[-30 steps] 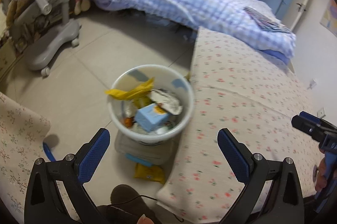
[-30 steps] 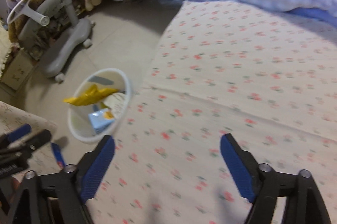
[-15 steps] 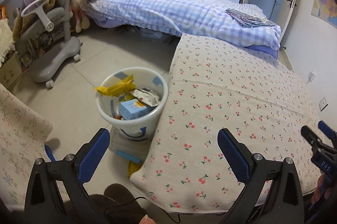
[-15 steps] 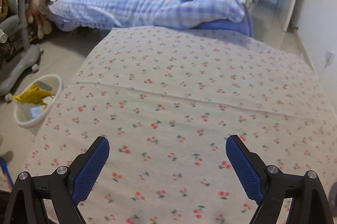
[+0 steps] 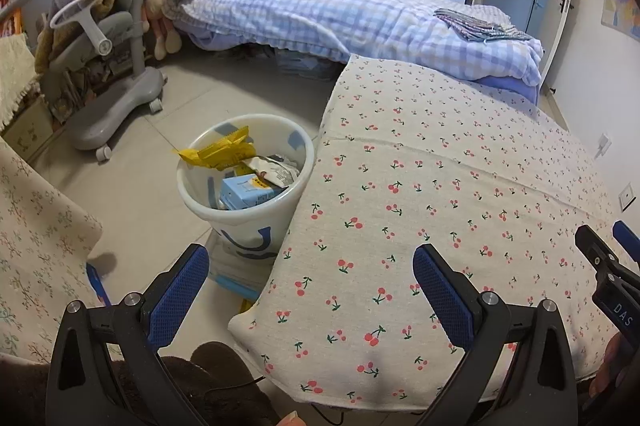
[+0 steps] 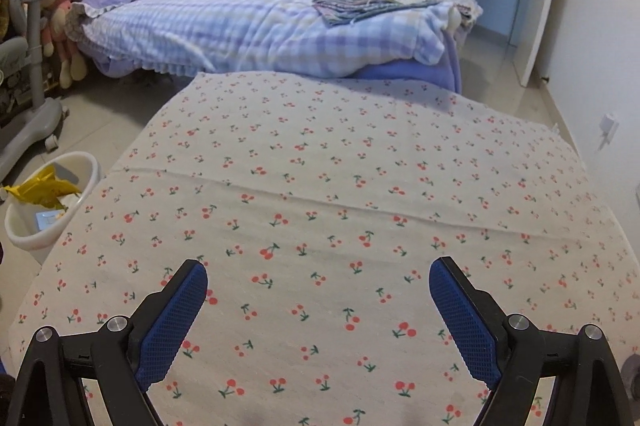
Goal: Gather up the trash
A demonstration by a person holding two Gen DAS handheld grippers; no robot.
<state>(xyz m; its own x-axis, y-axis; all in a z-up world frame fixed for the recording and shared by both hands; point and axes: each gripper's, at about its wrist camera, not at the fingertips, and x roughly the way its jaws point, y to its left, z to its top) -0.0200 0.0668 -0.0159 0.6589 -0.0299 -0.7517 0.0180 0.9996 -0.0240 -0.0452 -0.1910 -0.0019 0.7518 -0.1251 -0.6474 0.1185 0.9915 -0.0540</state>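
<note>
A white bin stands on the floor by the left edge of the cherry-print table. Inside it lie a yellow wrapper, a light blue carton and a crumpled silver packet. The same bin shows at the far left of the right wrist view. My left gripper hangs open over the table's near left corner with nothing between its fingers. My right gripper is open and empty above the tablecloth. A yellow packet lies on the floor under the table edge.
A bed with a checked quilt fills the back. A grey wheeled chair stands at the left, with soft toys behind it. A floral cloth covers something at the near left. A person's slipper shows at the bottom.
Both grippers have pulled back and tilted up from the bin, so it now sits lower left and the table fills the right wrist view. Both stay open and empty.
</note>
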